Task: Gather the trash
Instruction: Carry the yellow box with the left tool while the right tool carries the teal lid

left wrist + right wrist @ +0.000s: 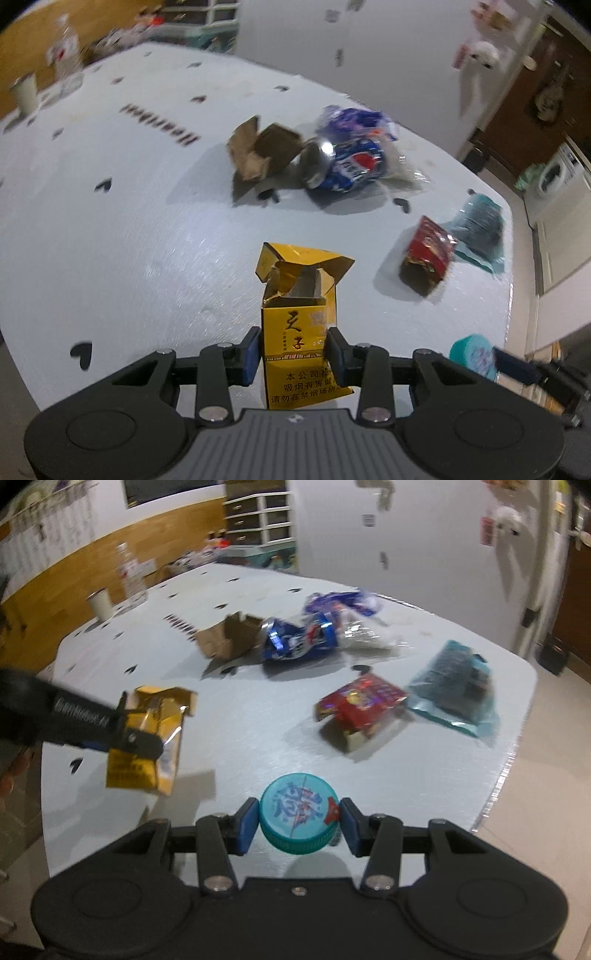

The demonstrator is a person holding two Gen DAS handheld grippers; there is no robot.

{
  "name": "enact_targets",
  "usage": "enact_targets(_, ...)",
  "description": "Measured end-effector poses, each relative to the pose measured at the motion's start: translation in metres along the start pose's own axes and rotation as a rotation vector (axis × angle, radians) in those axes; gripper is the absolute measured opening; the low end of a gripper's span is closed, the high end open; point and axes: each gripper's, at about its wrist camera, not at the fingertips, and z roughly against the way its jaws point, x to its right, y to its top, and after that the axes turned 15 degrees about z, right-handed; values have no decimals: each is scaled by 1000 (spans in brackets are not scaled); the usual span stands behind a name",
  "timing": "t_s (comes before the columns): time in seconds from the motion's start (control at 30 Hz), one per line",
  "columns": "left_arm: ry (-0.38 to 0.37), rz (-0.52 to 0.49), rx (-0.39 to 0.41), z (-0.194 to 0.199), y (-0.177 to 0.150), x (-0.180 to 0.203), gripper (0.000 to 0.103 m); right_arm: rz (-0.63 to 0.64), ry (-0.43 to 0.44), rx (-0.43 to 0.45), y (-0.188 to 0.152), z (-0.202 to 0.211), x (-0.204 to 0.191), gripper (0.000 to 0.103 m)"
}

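My left gripper (pixel 293 354) is shut on a torn yellow cigarette pack (pixel 297 328), held above the white table (pixel 129 221). The right wrist view shows the same pack (pixel 155 734) in the left gripper (pixel 136 734) at the left. My right gripper (pixel 297 821) is shut on a teal bottle cap (pixel 297 818), also seen in the left wrist view (pixel 474 354). On the table lie a crushed blue Pepsi can (pixel 343 164), a brown cardboard box (pixel 260 151), a red wrapper box (pixel 428 254) and a teal packet (pixel 480 229).
A clear and blue plastic wrapper (pixel 354 118) lies behind the can. A paper cup (pixel 99 602) and a plastic bottle (pixel 127 568) stand at the far left edge. The table's right edge (pixel 509 753) drops to the floor. A white fridge (pixel 443 554) stands behind.
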Motion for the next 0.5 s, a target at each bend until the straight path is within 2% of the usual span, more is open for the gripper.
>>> enact_targets(0.27, -40, -139, 39, 24, -13, 27, 39, -78, -57, 24, 2, 34, 21, 48)
enact_targets(0.5, -65, -215, 39, 33, -28, 51, 39, -153, -123, 15, -6, 60, 39, 48)
